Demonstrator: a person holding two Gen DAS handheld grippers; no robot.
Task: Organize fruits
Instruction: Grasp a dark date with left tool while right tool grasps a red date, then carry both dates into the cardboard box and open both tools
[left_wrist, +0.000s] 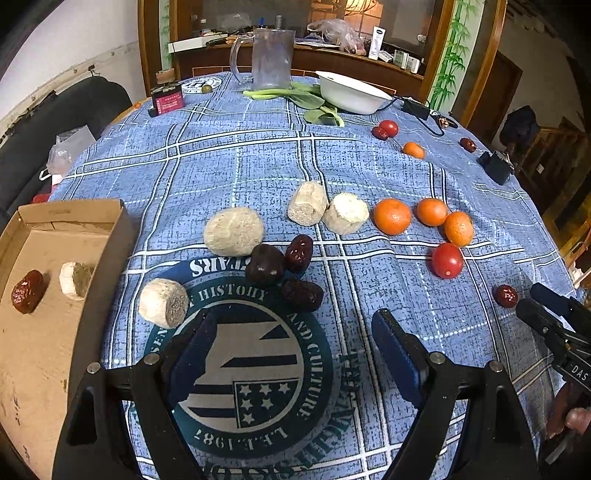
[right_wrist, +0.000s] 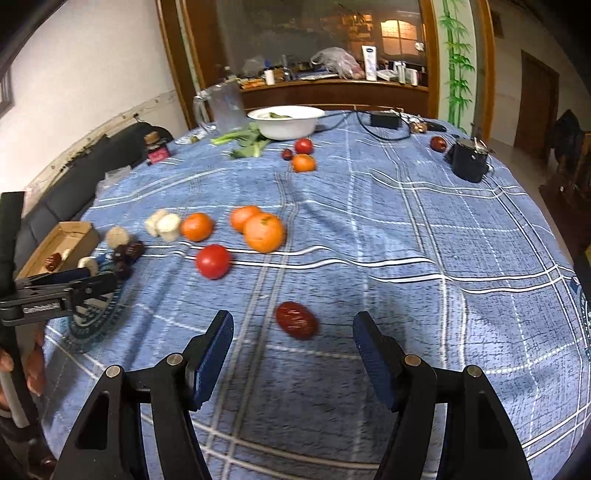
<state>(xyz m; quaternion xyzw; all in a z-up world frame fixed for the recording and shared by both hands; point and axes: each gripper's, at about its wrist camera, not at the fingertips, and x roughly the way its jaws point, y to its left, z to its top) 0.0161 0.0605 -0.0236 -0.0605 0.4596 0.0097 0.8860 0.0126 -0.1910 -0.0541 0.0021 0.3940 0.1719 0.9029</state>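
My left gripper (left_wrist: 295, 321) hangs open over the blue checked cloth, just short of a cluster of dark red dates (left_wrist: 301, 293) and pale cut chunks (left_wrist: 164, 302). To its left, a cardboard box (left_wrist: 74, 218) holds one date (left_wrist: 26, 291) and one pale chunk (left_wrist: 75, 280). Three oranges (left_wrist: 391, 216) and a red tomato (left_wrist: 447, 260) lie to the right. My right gripper (right_wrist: 293, 325) is open, and a single red date (right_wrist: 296, 320) lies on the cloth between its fingertips, untouched. The left gripper (right_wrist: 79, 277) also shows at the left edge of the right wrist view.
At the far side stand a white bowl (left_wrist: 351, 92), a clear jug (left_wrist: 272, 57), green leaves (left_wrist: 314, 105) and a red tin (left_wrist: 168, 99). Another tomato (left_wrist: 388, 128), a small orange (left_wrist: 413, 149), a stray date (left_wrist: 467, 144) and a black device (left_wrist: 496, 168) lie far right.
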